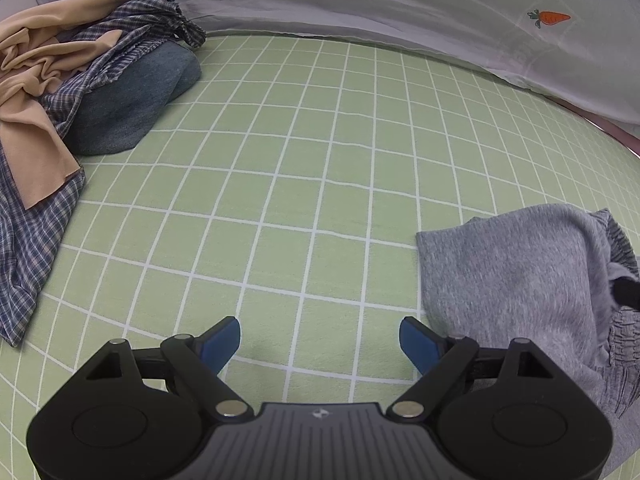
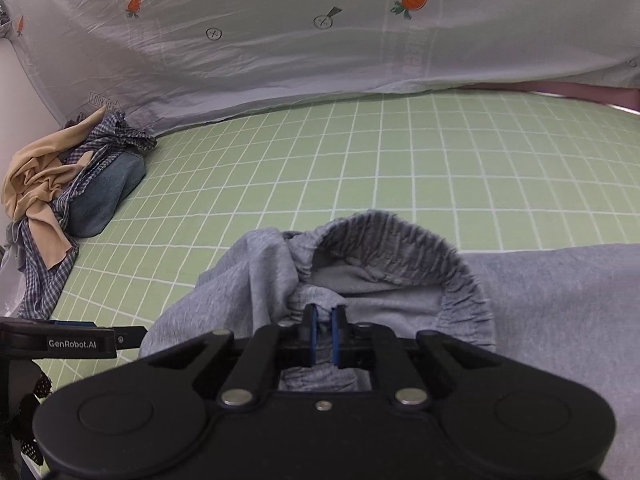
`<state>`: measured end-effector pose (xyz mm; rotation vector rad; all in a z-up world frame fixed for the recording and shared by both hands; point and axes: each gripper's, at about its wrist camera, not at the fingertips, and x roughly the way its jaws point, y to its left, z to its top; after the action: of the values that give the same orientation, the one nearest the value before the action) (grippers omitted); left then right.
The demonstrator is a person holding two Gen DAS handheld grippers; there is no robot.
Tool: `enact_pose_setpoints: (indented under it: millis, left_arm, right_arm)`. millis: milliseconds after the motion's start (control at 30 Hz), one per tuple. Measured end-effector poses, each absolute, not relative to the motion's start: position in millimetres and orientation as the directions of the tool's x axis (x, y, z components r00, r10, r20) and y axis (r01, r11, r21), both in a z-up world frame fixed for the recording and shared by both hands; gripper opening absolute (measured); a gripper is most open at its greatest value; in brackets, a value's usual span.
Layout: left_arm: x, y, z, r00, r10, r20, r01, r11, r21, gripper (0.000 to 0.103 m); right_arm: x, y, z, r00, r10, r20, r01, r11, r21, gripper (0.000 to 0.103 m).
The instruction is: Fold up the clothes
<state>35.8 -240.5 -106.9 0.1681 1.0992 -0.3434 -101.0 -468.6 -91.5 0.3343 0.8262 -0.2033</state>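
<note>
Grey sweatpants (image 2: 540, 304) lie on the green checked sheet (image 2: 360, 168). Their gathered elastic waistband (image 2: 408, 236) arches up in the right wrist view. My right gripper (image 2: 324, 320) is shut on a bunch of that waistband fabric, which fills the gap between the blue pads. In the left wrist view the same grey sweatpants (image 1: 512, 280) sit at the right. My left gripper (image 1: 320, 338) hovers open over bare sheet (image 1: 300, 200) just left of them, nothing between its blue pads (image 1: 224, 340).
At the far left a heap holds a tan garment (image 1: 28, 80), a blue plaid shirt (image 1: 36, 232) and folded denim (image 1: 132, 96). A pale carrot-print cover (image 1: 400, 4) rises along the back. The left gripper's body (image 2: 60, 342) shows at the right view's lower left.
</note>
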Motion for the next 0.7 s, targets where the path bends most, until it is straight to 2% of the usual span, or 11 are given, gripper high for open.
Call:
enact_pose_setpoints:
  millis: [200,267,367,400,433,700]
  left_arm:
    - [35,-244,-106,0.412,-0.180,-0.894,0.360,0.933,-0.022,0.087]
    - [35,-247,-107,0.409,-0.181,-0.894,0.368,0.930,-0.020,0.087]
    - [33,-250,-104,0.419,-0.180,-0.890,0.377,0.926,-0.009,0.087]
    - [33,-250,-103,0.422,-0.177,-0.889,0.377,0.926,-0.006,0.087]
    - [32,-250,-102,0.425,-0.175,-0.888,0.376,0.927,-0.003,0.087]
    - [13,-246,-93,0.436,-0.169,-0.884,0.391,0.920,0.017,0.087]
  right_arm:
    - [-128,-513,-64,0.642,-0.240,-0.728,0.493,0.857,0.153,0.006]
    - [-131,-523,-67,0.613,-0.296,-0.733,0.545,0.829,0.121,0.010]
    - [-136,-530,-73,0.604,-0.268,-0.750,0.563,0.810,0.163,0.016]
    - [-138,-532,-76,0.601,-0.259,-0.756,0.569,0.803,0.177,0.029]
    - [-140,-532,-78,0.597,-0.249,-0.763,0.568,0.802,0.182,0.037]
    - [-155,-507,-97,0.552,-0.173,-0.816,0.515,0.840,0.171,0.037]
